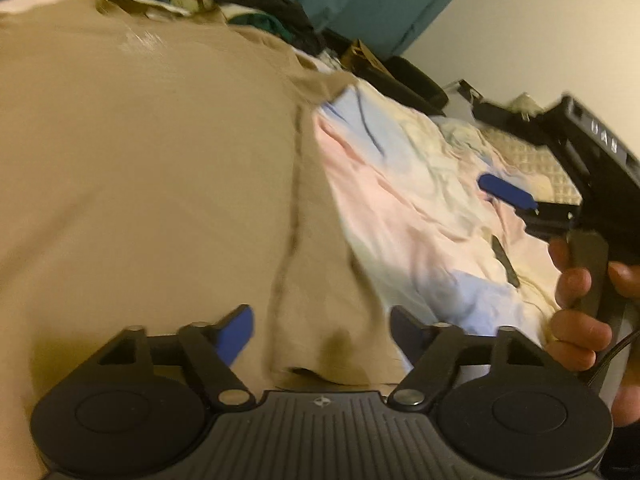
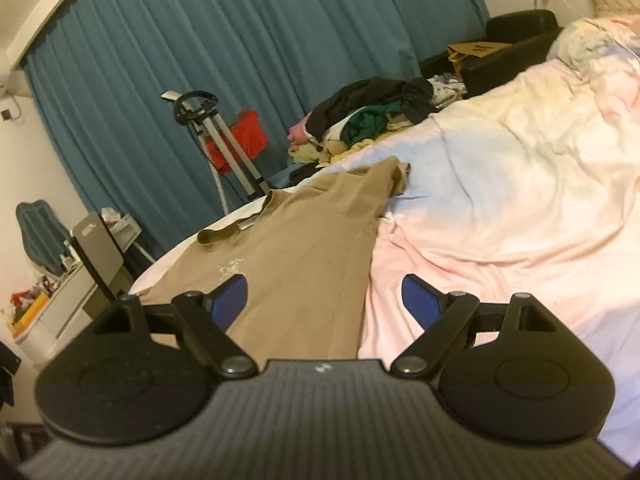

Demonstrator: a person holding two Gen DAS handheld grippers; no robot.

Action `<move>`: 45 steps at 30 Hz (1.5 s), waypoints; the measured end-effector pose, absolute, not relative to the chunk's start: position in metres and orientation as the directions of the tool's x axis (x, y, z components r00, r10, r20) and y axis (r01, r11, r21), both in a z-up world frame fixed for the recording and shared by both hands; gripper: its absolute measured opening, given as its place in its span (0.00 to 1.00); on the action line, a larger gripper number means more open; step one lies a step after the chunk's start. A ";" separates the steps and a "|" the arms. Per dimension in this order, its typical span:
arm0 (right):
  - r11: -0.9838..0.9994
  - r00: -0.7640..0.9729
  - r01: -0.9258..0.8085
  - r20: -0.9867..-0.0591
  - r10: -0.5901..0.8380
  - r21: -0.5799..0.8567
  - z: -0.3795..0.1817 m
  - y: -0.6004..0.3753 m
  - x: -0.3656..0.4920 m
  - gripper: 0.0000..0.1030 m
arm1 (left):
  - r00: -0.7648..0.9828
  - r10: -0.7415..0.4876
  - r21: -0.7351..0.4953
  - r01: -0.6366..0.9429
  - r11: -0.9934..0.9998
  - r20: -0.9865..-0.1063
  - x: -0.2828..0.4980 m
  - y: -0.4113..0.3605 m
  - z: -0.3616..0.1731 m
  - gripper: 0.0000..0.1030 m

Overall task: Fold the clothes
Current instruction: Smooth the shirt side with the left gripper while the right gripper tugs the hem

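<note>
Tan shirt (image 2: 296, 256) flat on pastel bedsheet (image 2: 500, 200); left claw (image 1: 320, 330), right claw (image 2: 324, 300) (both wide, empty) above it

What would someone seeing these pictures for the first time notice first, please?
The tan T-shirt stands out, spread flat on the near edge of the bed's pastel duvet. Both the left gripper and the right gripper hover over it with jaws open, holding nothing. Behind, a heap of unfolded clothes sits at the bed's far side against the teal curtains.
</note>
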State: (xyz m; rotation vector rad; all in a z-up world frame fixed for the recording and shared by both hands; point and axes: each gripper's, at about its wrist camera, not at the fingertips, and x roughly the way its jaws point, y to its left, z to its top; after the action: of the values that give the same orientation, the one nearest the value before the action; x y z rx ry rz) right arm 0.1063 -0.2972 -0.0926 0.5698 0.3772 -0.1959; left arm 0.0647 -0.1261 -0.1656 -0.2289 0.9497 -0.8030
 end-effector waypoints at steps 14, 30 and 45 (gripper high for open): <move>0.790 0.944 0.265 -0.317 -0.094 0.553 -0.087 -0.322 0.084 0.84 | 0.345 -0.705 -0.426 0.607 0.671 -0.619 0.015 -0.196 -0.152 0.03; 0.722 0.965 0.188 -0.262 -0.009 0.665 -0.090 -0.340 0.103 0.85 | 0.394 -0.644 -0.351 0.596 0.723 -0.656 0.026 -0.162 -0.133 0.81; 0.673 0.914 0.309 -0.405 -0.015 0.672 -0.187 -0.405 0.360 0.80 | 0.732 -0.401 -0.249 0.314 0.916 -0.551 0.122 -0.057 -0.131 0.91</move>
State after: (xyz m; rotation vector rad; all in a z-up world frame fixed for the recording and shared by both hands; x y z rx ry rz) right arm 0.3603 -0.4053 -0.1869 0.8164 0.3863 -0.1876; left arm 0.1216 -0.0574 -0.1310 -0.1425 0.6382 -0.3950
